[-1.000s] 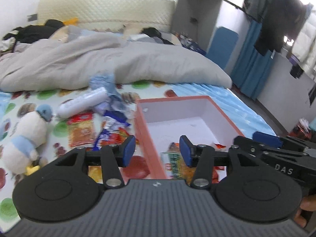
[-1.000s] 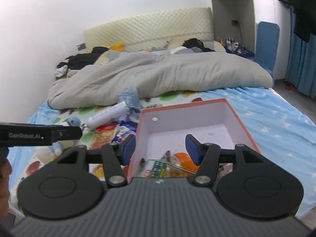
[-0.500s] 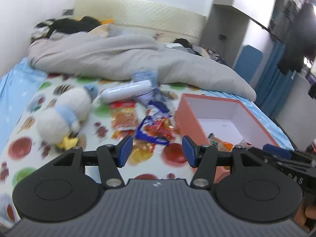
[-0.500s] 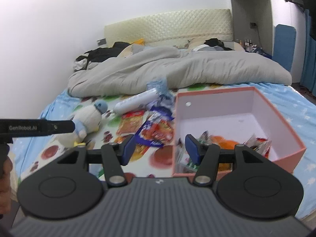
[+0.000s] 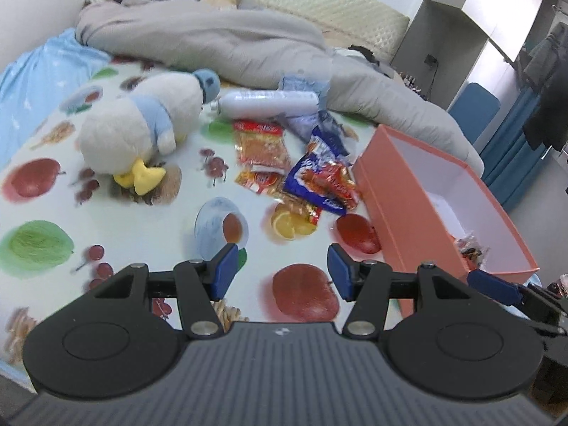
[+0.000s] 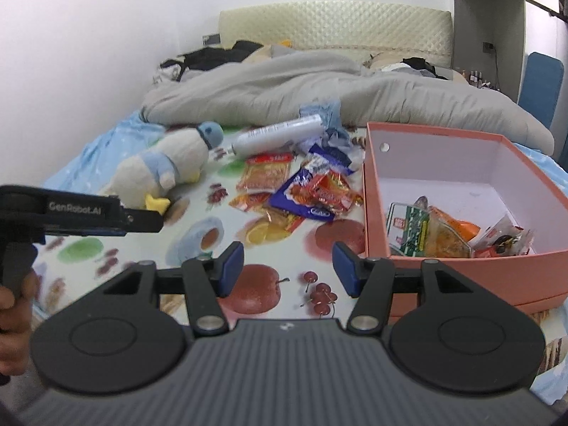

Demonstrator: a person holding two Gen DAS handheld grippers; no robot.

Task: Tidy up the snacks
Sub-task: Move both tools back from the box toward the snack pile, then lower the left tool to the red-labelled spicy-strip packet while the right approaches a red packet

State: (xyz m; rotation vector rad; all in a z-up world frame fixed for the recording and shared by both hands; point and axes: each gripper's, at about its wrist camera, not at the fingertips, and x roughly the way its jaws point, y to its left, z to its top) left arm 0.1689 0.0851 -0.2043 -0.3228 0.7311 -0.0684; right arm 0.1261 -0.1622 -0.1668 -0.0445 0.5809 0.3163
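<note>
Both my grippers, left and right, are hanging empty with jaws apart, now swinging down and away from the box toward the loose snacks still lying mid-bed beside the box's left wall. A few packets are already sitting in its near corner, so another pickup is coming.

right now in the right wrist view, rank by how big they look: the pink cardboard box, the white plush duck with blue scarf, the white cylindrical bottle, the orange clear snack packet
1. Pink cardboard box
2. White plush duck
3. White cylindrical bottle and orange clear snack packet: these look alike in size, and the bottle lies farther back, so no ranking.
</note>
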